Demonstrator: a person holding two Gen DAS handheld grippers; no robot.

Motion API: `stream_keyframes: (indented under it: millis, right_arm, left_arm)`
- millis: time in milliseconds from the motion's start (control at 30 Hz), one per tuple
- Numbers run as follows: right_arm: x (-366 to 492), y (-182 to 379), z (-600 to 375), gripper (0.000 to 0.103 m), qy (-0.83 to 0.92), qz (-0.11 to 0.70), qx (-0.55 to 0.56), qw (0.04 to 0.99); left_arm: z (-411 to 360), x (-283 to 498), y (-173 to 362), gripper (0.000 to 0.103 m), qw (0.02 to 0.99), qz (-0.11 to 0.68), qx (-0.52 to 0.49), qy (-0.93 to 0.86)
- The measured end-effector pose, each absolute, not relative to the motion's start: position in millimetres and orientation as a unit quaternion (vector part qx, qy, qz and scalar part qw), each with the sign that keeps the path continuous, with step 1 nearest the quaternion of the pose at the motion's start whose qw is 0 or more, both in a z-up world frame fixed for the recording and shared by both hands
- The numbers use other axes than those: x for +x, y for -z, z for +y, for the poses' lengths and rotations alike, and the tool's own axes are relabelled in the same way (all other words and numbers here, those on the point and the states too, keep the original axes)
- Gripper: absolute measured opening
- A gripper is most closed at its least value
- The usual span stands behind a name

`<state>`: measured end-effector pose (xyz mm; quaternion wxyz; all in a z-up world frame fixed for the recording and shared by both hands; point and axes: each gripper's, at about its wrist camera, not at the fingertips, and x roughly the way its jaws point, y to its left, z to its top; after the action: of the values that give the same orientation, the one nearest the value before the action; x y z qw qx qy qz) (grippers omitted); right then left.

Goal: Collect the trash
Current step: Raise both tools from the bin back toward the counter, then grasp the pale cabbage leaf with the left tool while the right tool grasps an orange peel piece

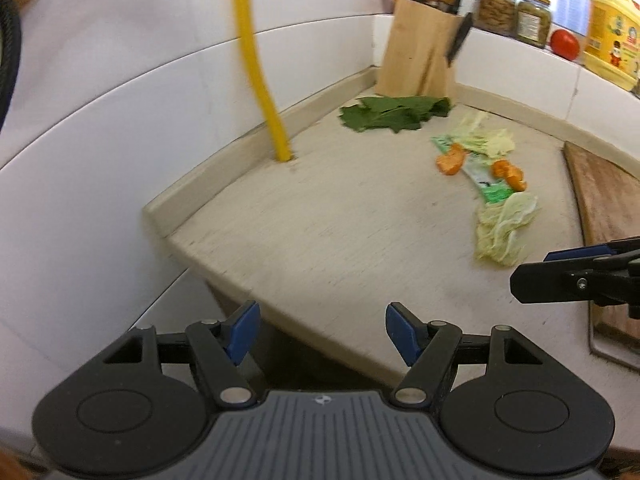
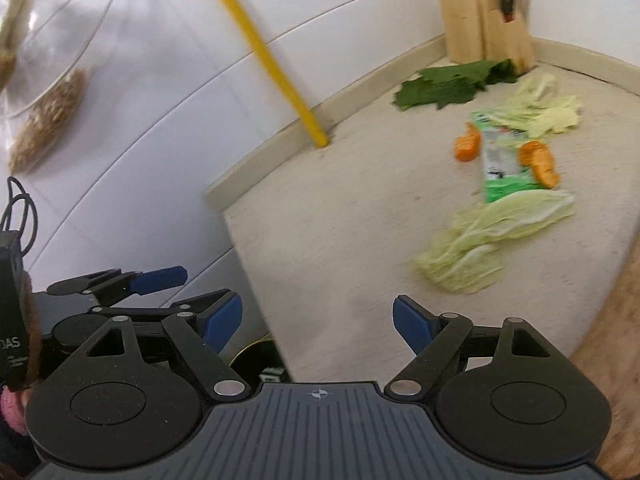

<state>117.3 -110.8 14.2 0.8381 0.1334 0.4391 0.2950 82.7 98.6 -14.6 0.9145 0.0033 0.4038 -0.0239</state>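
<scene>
Wide open on the left gripper (image 1: 320,334), blue pads spread and holding nothing, hanging right at the rounded front corner of the counter (image 1: 320,236) with a dark drop below the edge; same story on the right gripper (image 2: 318,328), gaping wide and empty, poised over the near counter edge, seen also poking in from the right side of the left wrist view. Plenty of bare beige surface between both grippers and the trash, nothing standing in that stretch. Hemmed at the back by a low raised lip and white tiled wall (image 1: 120,128), with a yellow pipe (image 1: 260,80) dropping to the counter at the lip. Bounded on the right by a wooden board (image 1: 604,196). Tucked in the far corner, a knife block (image 1: 416,52), and above it on the ledge jars (image 1: 496,8), a tomato (image 1: 565,43) and a yellow bottle (image 1: 612,28). Scattered mid-counter, well clear of the front edge: nearest, a pale cabbage leaf (image 2: 496,236), limp and crinkled; just behind and touching it, a green wrapper (image 2: 500,160) lying flat, with orange peel (image 2: 540,162) on it and another piece (image 2: 467,146) at its left side; more pale cabbage scraps (image 2: 540,110) beyond; dark green leaves (image 2: 452,84) piled flat by the foot of the block
</scene>
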Motion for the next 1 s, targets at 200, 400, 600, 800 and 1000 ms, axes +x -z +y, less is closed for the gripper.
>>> stream_keyframes:
  millis: [200, 400, 600, 800, 1000]
  right_arm:
    - [128.4, -9.8, -136.5, 0.088, -0.271, 0.437, 0.143, 0.846]
    - [139.8, -5.5, -166.1, 0.089, -0.244, 0.436, 0.147, 0.854]
    - [152.4, 3.4, -194.3, 0.090, -0.214, 0.441, 0.158, 0.857]
    - [162.4, 1.3, -218.3, 0.090, -0.183, 0.430, 0.174, 0.867]
    - [165.6, -0.5, -233.3, 0.090, -0.149, 0.423, 0.179, 0.876]
  left_arm:
    - [76.9, 102.4, 11.8, 0.069, 0.914, 0.402, 0.014, 0.047]
    - [50.0, 124.3, 13.3, 0.072, 0.912, 0.404, 0.021, 0.069]
    - [16.4, 143.9, 16.8, 0.072, 0.906, 0.411, 0.030, 0.094]
    - [-18.5, 164.3, 19.8, 0.072, 0.899, 0.413, 0.042, 0.138]
    - [-47.1, 194.3, 31.6, 0.072, 0.886, 0.417, 0.057, 0.196]
